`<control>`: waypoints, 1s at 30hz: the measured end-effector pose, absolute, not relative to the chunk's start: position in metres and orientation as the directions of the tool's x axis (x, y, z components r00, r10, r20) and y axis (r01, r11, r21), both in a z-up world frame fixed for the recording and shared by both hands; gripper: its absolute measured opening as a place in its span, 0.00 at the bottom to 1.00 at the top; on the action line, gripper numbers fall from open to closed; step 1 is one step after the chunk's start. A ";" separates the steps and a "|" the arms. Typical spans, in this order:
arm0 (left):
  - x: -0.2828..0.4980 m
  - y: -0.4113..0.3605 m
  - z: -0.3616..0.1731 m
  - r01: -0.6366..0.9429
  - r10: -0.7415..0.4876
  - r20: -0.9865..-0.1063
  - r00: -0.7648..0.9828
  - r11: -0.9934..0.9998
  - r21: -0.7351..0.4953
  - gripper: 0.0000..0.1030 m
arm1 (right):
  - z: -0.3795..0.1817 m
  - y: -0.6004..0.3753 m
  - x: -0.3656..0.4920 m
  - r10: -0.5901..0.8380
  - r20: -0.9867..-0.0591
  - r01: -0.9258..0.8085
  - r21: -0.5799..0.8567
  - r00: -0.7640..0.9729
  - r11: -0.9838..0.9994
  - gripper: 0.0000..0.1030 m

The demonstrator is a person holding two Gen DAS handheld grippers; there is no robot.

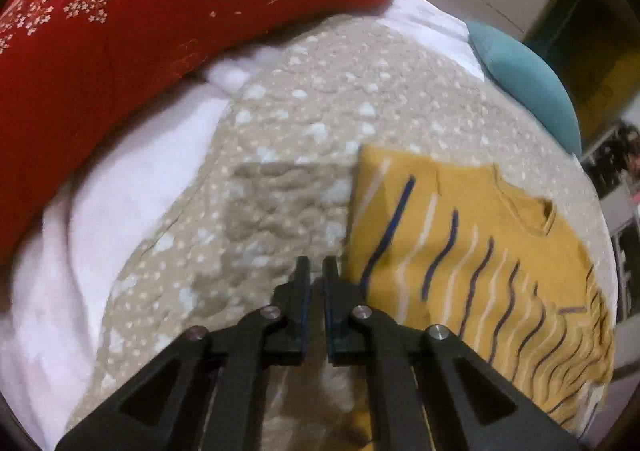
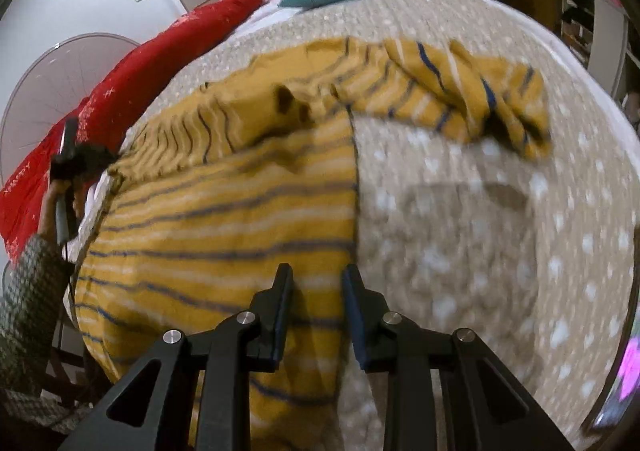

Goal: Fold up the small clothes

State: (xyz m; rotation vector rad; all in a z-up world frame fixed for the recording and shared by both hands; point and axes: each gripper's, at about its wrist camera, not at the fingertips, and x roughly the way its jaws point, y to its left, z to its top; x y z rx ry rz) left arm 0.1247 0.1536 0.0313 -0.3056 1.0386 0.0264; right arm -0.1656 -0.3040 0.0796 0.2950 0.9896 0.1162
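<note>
Motion blur smears the striped yellow shirt point(image 2: 224, 227) in the right wrist view, and its lower hem runs behind the gripper at 6 o'clock. The red quilt point(image 1: 120, 31) is cut off at 10 o'clock in the left wrist view.

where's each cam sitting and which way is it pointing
Left wrist: on the left gripper, angled down at the bedspread, the yellow shirt to its right, the red quilt behind; only its own shut fingers show.
Right wrist: on the right gripper, angled down over the shirt's edge; its fingers stand apart, and a sleeve and hand show at left.
Shared: shirt, bedspread, quilt, teal cushion.
</note>
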 end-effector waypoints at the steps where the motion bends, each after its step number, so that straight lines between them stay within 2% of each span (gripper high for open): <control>1: 0.120 0.153 0.033 -0.153 -0.147 -0.845 0.515 0.954 -0.258 0.05 | 0.086 -0.304 -0.157 0.231 -0.794 0.030 0.298 0.562 0.954 0.29; 3: 0.107 0.150 0.044 -0.134 -0.170 -0.830 0.531 0.950 -0.281 0.11 | 0.100 -0.305 -0.139 0.238 -0.766 0.013 0.306 0.597 0.952 0.43; 4: 0.099 0.147 0.051 -0.124 -0.172 -0.821 0.545 0.951 -0.282 0.17 | 0.107 -0.306 -0.128 0.239 -0.750 0.006 0.308 0.617 0.951 0.45; 5: 0.091 0.143 0.058 -0.110 -0.175 -0.810 0.560 0.953 -0.282 0.21 | 0.115 -0.307 -0.116 0.239 -0.732 -0.001 0.309 0.638 0.951 0.45; 7: 0.070 0.133 0.074 -0.079 -0.187 -0.788 0.586 0.955 -0.285 0.38 | 0.124 -0.308 -0.085 0.254 -0.708 -0.016 0.325 0.659 0.946 0.45; 9: 0.050 0.124 0.084 -0.048 -0.215 -0.766 0.606 0.951 -0.305 0.44 | 0.123 -0.306 -0.053 0.302 -0.702 -0.033 0.369 0.645 0.929 0.45; 14: 0.006 0.096 0.091 0.024 -0.300 -0.740 0.602 0.933 -0.359 0.48 | 0.081 -0.287 0.007 0.346 -0.775 -0.048 0.380 0.529 0.924 0.45; 16: -0.010 0.088 0.089 0.038 -0.323 -0.737 0.593 0.926 -0.375 0.48 | 0.066 -0.278 0.010 0.388 -0.786 -0.063 0.410 0.482 0.910 0.47; 19: -0.027 0.078 0.082 0.045 -0.313 -0.744 0.590 0.933 -0.357 0.49 | 0.068 -0.261 -0.002 0.370 -0.781 -0.120 0.361 0.502 0.925 0.46; 20: -0.030 0.075 0.079 0.045 -0.306 -0.748 0.589 0.936 -0.348 0.49 | 0.068 -0.256 -0.004 0.392 -0.777 -0.146 0.370 0.492 0.917 0.41; 21: -0.033 0.073 0.076 0.043 -0.306 -0.750 0.586 0.937 -0.348 0.49 | 0.069 -0.250 -0.008 0.404 -0.780 -0.174 0.367 0.477 0.914 0.26; 23: -0.038 0.072 0.071 0.037 -0.311 -0.752 0.581 0.933 -0.357 0.49 | 0.070 -0.234 -0.014 0.355 -0.812 -0.216 0.285 0.464 0.934 0.04; 26: -0.042 0.074 0.069 0.010 -0.299 -0.752 0.587 0.932 -0.363 0.49 | 0.088 -0.223 -0.018 0.256 -0.812 -0.239 0.148 0.525 0.960 0.04; 30: -0.048 0.077 0.072 -0.003 -0.279 -0.751 0.598 0.937 -0.350 0.49 | 0.122 -0.245 0.002 0.127 -0.765 -0.134 0.053 0.632 0.990 0.04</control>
